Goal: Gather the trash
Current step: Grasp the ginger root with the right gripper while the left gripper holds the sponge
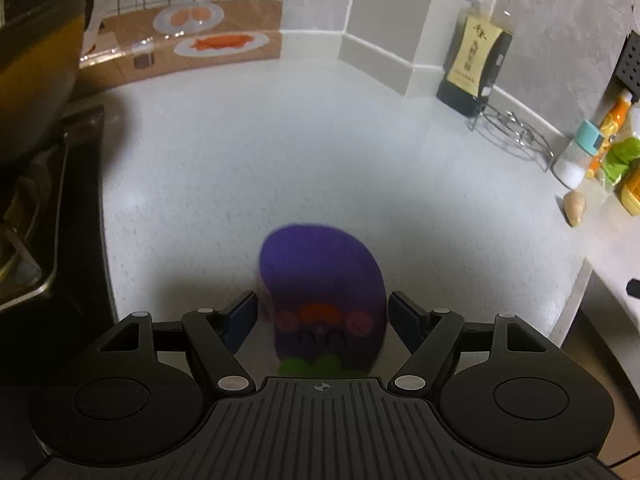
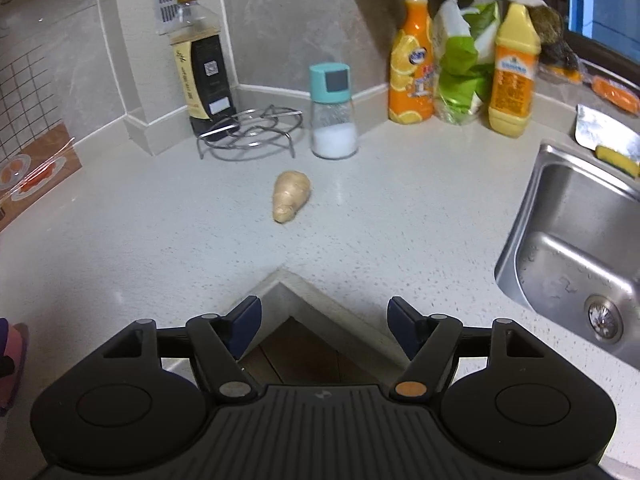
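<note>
A purple eggplant-shaped item [image 1: 322, 300] with a pink and orange face and a green end appears blurred between the fingers of my left gripper [image 1: 322, 318]. Its jaws stand apart and a gap shows beside the left pad, so the pads do not press on it. A sliver of the same purple and pink item [image 2: 12, 360] shows at the left edge of the right wrist view. My right gripper [image 2: 324, 326] is open with nothing between its fingers, above the counter's inner corner. A beige piece of ginger [image 2: 290, 196] lies on the white counter [image 2: 160, 232] well ahead of it.
A dark sauce bottle [image 2: 202, 68], a wire trivet [image 2: 250, 130], a salt shaker [image 2: 332, 112], an orange bottle [image 2: 412, 64], a green-and-white bag [image 2: 464, 64] and a yellow bottle [image 2: 514, 76] line the back wall. A steel sink [image 2: 580, 256] lies right. A stove with a pan [image 1: 36, 120] is left.
</note>
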`<state>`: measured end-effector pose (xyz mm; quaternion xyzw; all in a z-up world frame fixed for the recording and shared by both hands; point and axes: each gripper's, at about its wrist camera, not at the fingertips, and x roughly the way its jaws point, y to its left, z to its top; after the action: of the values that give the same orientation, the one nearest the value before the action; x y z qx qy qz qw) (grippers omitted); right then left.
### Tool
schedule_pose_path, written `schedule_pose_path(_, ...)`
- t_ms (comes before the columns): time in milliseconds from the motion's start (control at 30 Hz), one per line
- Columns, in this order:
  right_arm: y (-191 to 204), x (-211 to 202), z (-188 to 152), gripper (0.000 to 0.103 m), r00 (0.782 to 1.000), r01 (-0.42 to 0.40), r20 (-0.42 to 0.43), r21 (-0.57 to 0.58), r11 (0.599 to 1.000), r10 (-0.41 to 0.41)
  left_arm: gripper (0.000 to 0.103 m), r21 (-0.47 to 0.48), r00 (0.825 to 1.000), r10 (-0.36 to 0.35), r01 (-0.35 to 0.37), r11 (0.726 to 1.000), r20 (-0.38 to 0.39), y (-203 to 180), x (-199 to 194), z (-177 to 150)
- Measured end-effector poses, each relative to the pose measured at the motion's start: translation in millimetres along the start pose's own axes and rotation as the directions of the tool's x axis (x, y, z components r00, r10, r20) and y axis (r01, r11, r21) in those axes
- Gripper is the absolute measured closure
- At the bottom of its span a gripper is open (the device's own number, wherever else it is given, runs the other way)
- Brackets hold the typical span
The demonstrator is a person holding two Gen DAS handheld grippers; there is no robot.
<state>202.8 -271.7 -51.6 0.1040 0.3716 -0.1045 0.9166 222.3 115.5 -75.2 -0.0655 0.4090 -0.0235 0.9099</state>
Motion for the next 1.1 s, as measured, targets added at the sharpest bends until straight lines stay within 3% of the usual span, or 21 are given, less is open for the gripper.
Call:
schedule_pose_path(300,16,11,3,0.032,1.0,-0.024,0.015,-0.061,0.998,0.025,0.027,0.053,1.0,0.001,0.0,0.999,-0.019,-4,10,6)
schedule_pose_path(433,36,21,22,0.032,0.995,-0.05,0.074,-0.161,0.986,0.063,0.029,0.027,0.998,-0.055,0.055,0.998,-0.003,4,-2,1)
schedule_pose_path(567,53,54,49,0.03,0.994,-0.088,0.053,-0.194,0.977,0.1,0.03,0.038,0.995,-0.09,0.089,0.995,0.034,7,-26,1)
schedule_pose_path(833,63,130,84,0.031,1.0,0.012,0.01,-0.148,0.989,-0.011,0.03,0.065,0.993,-0.104,0.101,0.993,0.05,3,-53,5)
schedule_pose_path(933,65,141,86,0.052,0.999,0.032,-0.001,-0.145,0.989,-0.033,0.03,0.083,0.992,-0.119,0.115,0.99,0.044,-3,-55,5)
schedule_pose_path(967,65,141,87,0.066,0.999,0.053,0.001,-0.138,0.989,-0.054,0.03,0.087,0.992,-0.121,0.117,0.989,0.041,-5,-55,4)
schedule_pose_path(1100,58,121,83,0.067,1.0,-0.028,0.003,-0.101,0.994,0.028,0.03,0.113,0.989,-0.145,0.142,0.983,0.019,-18,-52,1)
